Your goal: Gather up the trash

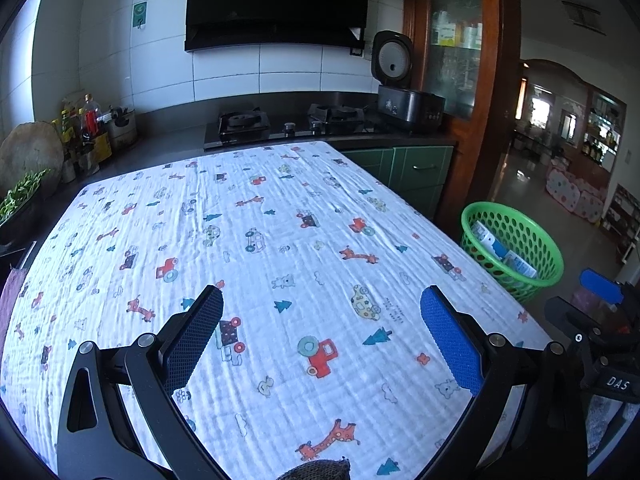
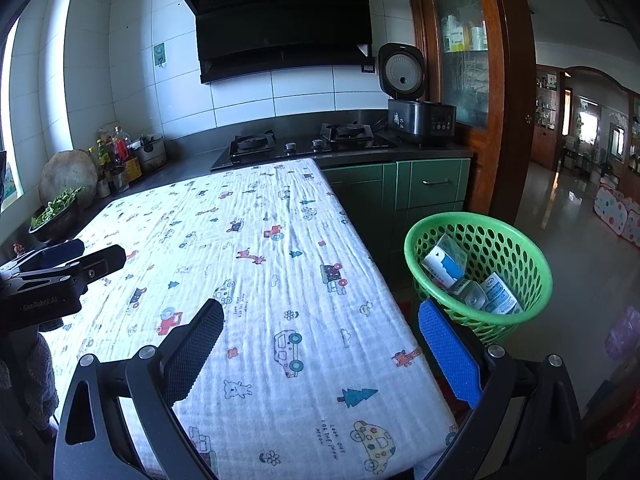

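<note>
Both grippers hang open and empty: the left gripper (image 1: 322, 332) over the patterned tablecloth (image 1: 280, 240), the right gripper (image 2: 320, 344) at its edge. The trash cartons (image 2: 448, 266) lie in the green basket (image 2: 532, 264) just beside the table. Collecting looks done; I see nothing left to pick up.

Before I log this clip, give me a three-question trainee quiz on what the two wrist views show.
1. True or false: trash still lies on the cloth.
2. Where is the trash? A) in the basket B) on the stove C) in the left tongs
3. Fill in: both the left tongs and the right tongs are ____.

Key: 1 false, the cloth shows only its print. 2 A, the cartons sit inside it. 3 open, nothing between the pads.
</note>
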`<state>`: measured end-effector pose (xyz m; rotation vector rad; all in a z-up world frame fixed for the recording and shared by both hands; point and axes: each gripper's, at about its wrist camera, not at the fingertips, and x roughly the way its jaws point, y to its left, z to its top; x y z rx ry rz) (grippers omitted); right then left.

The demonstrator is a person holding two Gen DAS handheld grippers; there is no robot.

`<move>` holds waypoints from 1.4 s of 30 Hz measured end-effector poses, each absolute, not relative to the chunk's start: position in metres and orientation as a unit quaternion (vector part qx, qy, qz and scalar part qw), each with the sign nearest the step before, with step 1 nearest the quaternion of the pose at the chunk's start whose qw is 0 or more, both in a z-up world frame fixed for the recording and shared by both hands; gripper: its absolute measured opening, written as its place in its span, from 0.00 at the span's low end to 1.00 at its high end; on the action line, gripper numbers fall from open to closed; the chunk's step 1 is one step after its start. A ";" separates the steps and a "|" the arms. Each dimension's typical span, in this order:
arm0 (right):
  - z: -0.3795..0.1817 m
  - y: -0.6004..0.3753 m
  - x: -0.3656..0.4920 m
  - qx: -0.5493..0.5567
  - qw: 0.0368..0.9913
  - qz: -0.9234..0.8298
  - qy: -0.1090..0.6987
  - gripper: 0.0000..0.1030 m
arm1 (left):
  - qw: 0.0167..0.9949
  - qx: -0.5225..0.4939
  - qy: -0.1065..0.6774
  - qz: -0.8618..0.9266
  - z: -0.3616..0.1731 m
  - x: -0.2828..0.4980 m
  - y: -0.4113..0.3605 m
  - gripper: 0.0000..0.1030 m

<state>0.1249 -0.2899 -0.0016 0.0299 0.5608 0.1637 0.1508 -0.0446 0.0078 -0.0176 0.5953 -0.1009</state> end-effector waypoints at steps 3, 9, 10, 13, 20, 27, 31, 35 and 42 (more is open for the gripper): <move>-0.003 -0.290 0.125 0.014 0.957 0.082 0.277 0.92 | 0.954 -0.007 0.295 -0.049 0.007 0.151 -0.045 0.95; -0.003 -0.289 0.125 0.014 0.957 0.084 0.277 0.93 | 0.954 -0.009 0.297 -0.047 0.008 0.151 -0.044 0.95; -0.004 -0.289 0.125 0.014 0.957 0.084 0.277 0.93 | 0.954 -0.008 0.297 -0.047 0.008 0.151 -0.044 0.95; -0.004 -0.288 0.125 0.013 0.957 0.086 0.277 0.93 | 0.953 -0.008 0.298 -0.046 0.007 0.151 -0.044 0.95; -0.004 -0.289 0.126 0.013 0.956 0.088 0.278 0.93 | 0.954 -0.009 0.298 -0.045 0.007 0.151 -0.044 0.95; -0.004 -0.287 0.126 0.010 0.956 0.092 0.278 0.93 | 0.954 -0.010 0.298 -0.042 0.007 0.148 -0.042 0.95; -0.004 -0.287 0.126 0.011 0.956 0.091 0.278 0.93 | 0.954 -0.010 0.298 -0.043 0.008 0.148 -0.041 0.95; -0.004 -0.286 0.126 0.011 0.956 0.091 0.278 0.93 | 0.953 -0.010 0.299 -0.044 0.007 0.147 -0.041 0.95; -0.004 -0.287 0.125 0.011 0.956 0.093 0.278 0.93 | 0.953 -0.010 0.300 -0.042 0.007 0.148 -0.042 0.95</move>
